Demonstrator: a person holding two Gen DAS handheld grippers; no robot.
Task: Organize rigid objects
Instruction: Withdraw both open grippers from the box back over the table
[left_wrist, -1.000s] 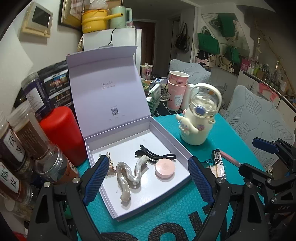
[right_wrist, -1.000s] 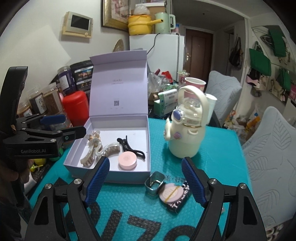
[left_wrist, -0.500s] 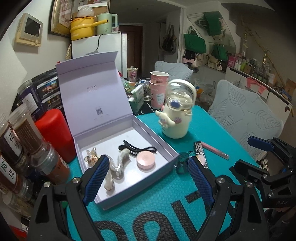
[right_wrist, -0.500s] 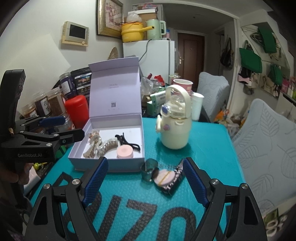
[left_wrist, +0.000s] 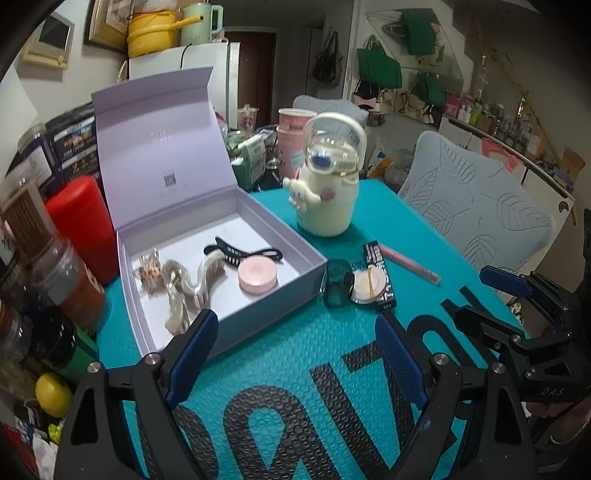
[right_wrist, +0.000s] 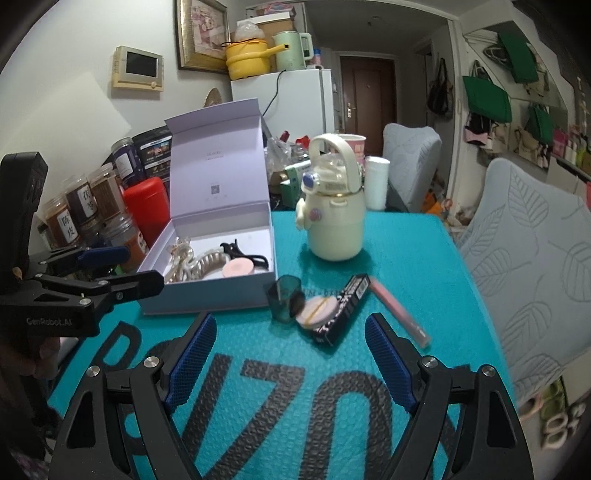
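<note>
From the left wrist view, we hold the left gripper (left_wrist: 291, 345) above the teal mat (left_wrist: 295, 369), fingers spread wide and gripping nothing. The open lilac box (left_wrist: 314, 260) sits far left of centre; inside lie a pale hair claw (left_wrist: 192, 280), a black hair clip (left_wrist: 240, 253) and a pink round compact (left_wrist: 257, 275). Just right of the box's near corner, a dark green cup (left_wrist: 337, 282) touches a white round compact (left_wrist: 367, 286) that rests on a black packet (left_wrist: 380, 277). A pink pen (left_wrist: 408, 264) lies beyond, near the cream bottle (left_wrist: 327, 184).

From the right wrist view, the right gripper (right_wrist: 290, 356) also hangs with fingers wide and empty, and the cluster of loose items lies just ahead of it. The cup (right_wrist: 283, 299) leans against the white compact (right_wrist: 317, 312) on the packet (right_wrist: 341, 308); the pen (right_wrist: 399, 312) runs to the right.

We judge the next step is to pick one loose item for the box (right_wrist: 207, 295). To do it well, we should centre the fingers over a single piece, perhaps the cup first since it stands tallest, and close across its walls without nudging the compact beneath its edge.
</note>
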